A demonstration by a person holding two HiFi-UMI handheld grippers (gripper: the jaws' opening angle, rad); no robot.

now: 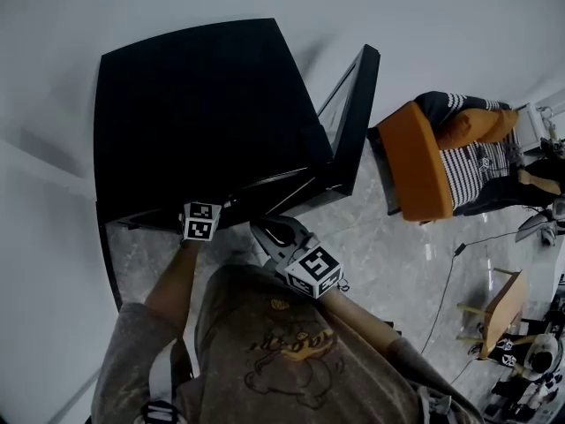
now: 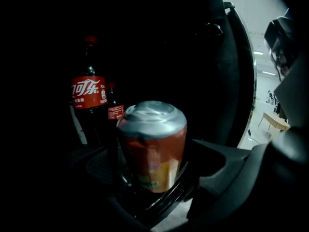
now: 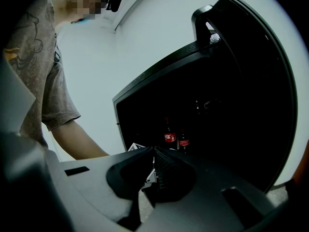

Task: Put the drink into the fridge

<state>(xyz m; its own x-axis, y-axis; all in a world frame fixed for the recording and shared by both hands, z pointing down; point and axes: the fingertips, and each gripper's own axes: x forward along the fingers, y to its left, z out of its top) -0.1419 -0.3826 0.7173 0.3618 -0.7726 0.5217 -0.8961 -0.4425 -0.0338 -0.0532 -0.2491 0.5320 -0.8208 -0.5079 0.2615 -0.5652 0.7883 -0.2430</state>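
Observation:
The drink, a red and orange can (image 2: 153, 144) with a silver top, stands upright inside the dark fridge (image 1: 203, 113). My left gripper (image 2: 154, 175) reaches into the fridge with the can between its jaws. The jaws stand wide and I see a dark gap beside the can, so the gripper is open. In the head view only its marker cube (image 1: 201, 222) shows at the fridge's front edge. My right gripper (image 3: 153, 153) hangs outside the fridge opening, shut with nothing in it. The fridge door (image 1: 353, 122) stands open to the right.
Two cola bottles (image 2: 88, 91) (image 2: 115, 111) stand behind the can at the back of the fridge. An orange chair (image 1: 424, 162) with a striped cushion sits right of the door. A cable (image 1: 441, 281) runs across the marble floor towards a small wooden table (image 1: 499, 312).

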